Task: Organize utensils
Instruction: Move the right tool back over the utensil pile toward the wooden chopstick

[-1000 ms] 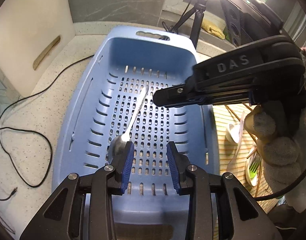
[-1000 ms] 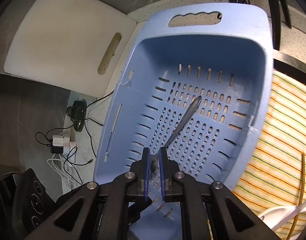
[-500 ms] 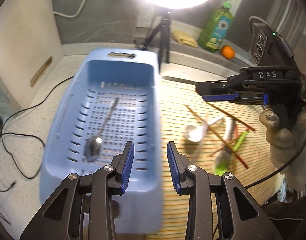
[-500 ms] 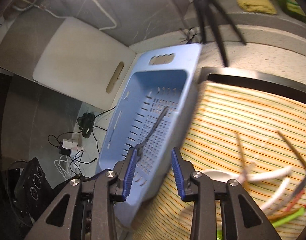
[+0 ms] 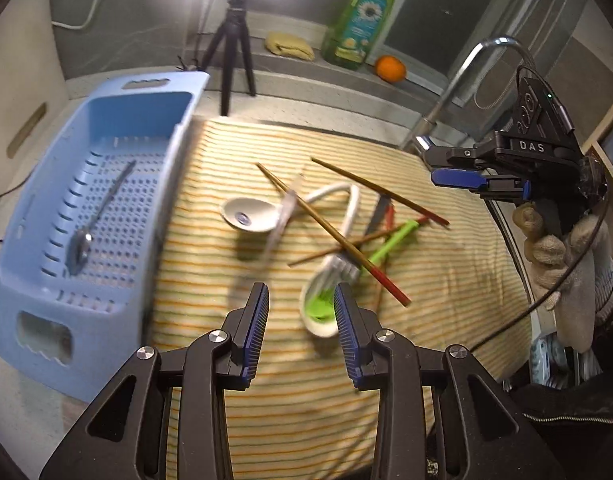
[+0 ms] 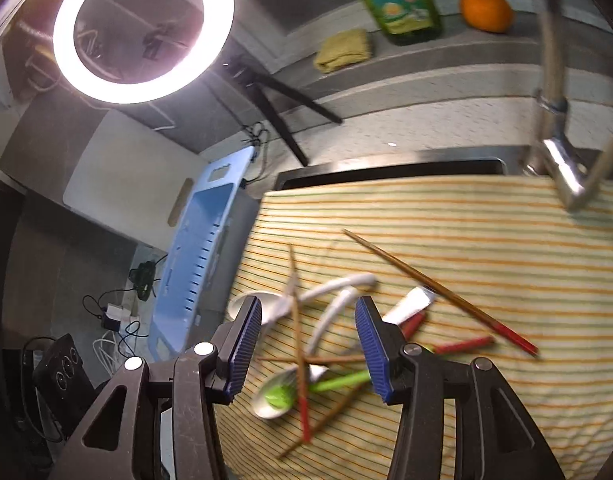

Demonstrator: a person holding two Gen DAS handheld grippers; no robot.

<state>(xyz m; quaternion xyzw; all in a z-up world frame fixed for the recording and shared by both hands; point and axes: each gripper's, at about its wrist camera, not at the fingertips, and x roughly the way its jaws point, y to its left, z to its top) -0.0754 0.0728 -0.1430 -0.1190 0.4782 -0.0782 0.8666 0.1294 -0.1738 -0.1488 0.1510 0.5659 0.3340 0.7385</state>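
Note:
A blue slotted basket point(image 5: 182, 136) stands at the left, and a metal spoon point(image 5: 102, 208) lies loose inside it. To its right, on a striped cloth point(image 5: 446, 280), lies a tangle of white ceramic spoons point(image 5: 246, 214), red-tipped chopsticks point(image 5: 330, 236) and a green fork point(image 5: 390, 244). My left gripper point(image 5: 301, 296) hovers open above the near side of that pile, holding nothing. My right gripper point(image 6: 309, 312) hangs over the same pile point(image 6: 334, 292); its jaws are opening and nothing is between them. In the left wrist view it shows at the right point(image 5: 446, 168), held by a gloved hand point(image 5: 554, 248).
A ring light point(image 6: 142, 28) on a tripod point(image 5: 234, 52) stands behind the basket. A soap bottle point(image 5: 358, 28), an orange point(image 5: 390, 68) and a yellow sponge point(image 5: 288, 46) sit on the back ledge. A faucet point(image 6: 554, 92) rises at the right. A white cutting board point(image 6: 130, 184) and cables point(image 6: 126, 300) are at the left.
The right gripper let go of the metal spoon in the basket and opened. Both grippers swung right, from over the basket to over the utensil pile on the cloth.

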